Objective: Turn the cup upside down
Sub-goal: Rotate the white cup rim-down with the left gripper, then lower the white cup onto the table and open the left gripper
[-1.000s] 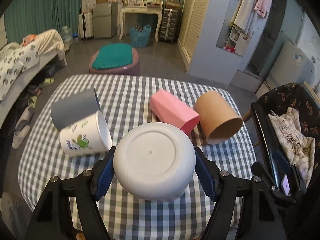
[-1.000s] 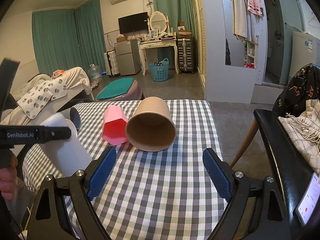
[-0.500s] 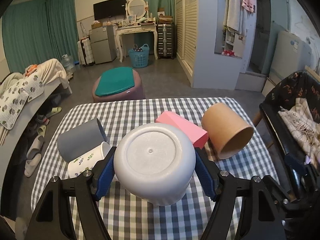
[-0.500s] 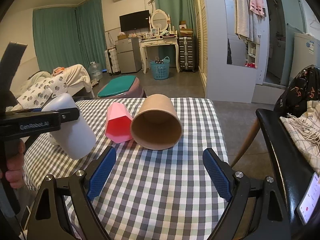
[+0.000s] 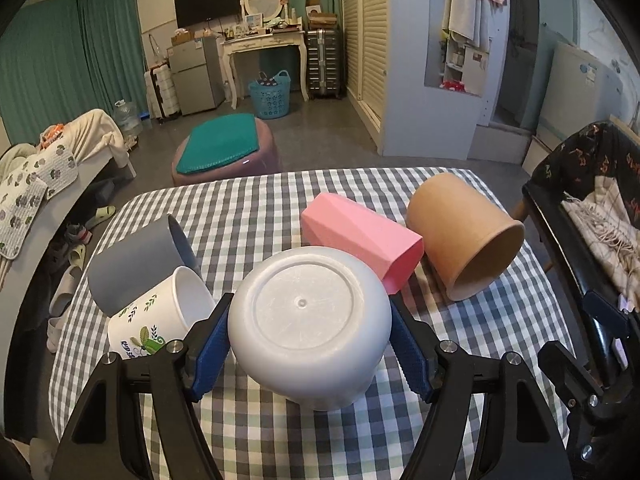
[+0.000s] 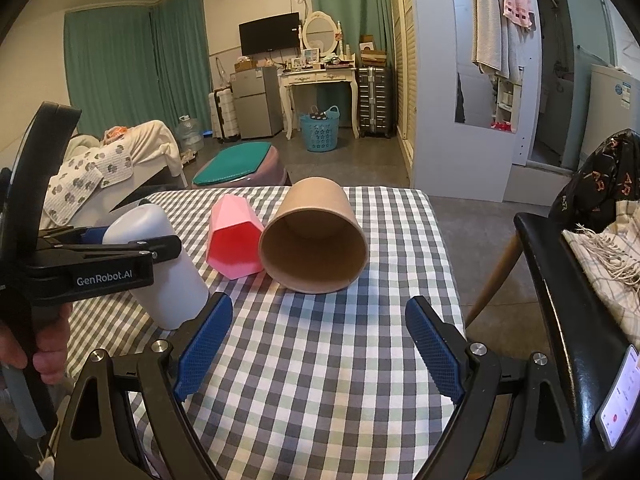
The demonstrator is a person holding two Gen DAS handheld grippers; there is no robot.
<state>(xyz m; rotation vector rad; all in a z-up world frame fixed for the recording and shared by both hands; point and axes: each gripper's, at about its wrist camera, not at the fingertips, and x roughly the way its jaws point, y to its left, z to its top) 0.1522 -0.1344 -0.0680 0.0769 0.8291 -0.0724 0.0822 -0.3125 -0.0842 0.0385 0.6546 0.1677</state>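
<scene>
My left gripper [image 5: 310, 344] is shut on a white plastic cup [image 5: 308, 326], its flat base facing the camera. In the right wrist view the white cup [image 6: 160, 268] is tilted, base up and away, with its rim at or just above the checked tablecloth [image 6: 320, 360]; contact is not clear. The left gripper [image 6: 132, 256] shows there at the left edge, held by a hand. My right gripper [image 6: 318, 344] is open and empty over the near part of the table, in front of a brown cup [image 6: 316, 240].
On the table lie, on their sides, a pink faceted cup [image 5: 360, 236], a brown cup [image 5: 464, 240], a grey cup [image 5: 140, 260] and a white patterned mug [image 5: 160, 316]. A black chair [image 6: 568, 320] with a scarf stands at the right edge. A phone [image 6: 618, 396] lies there.
The left gripper has tipped upward with the white cup, bringing more of the room into view, and the cup's rim has come down toward the tablecloth. The right gripper has barely moved.
</scene>
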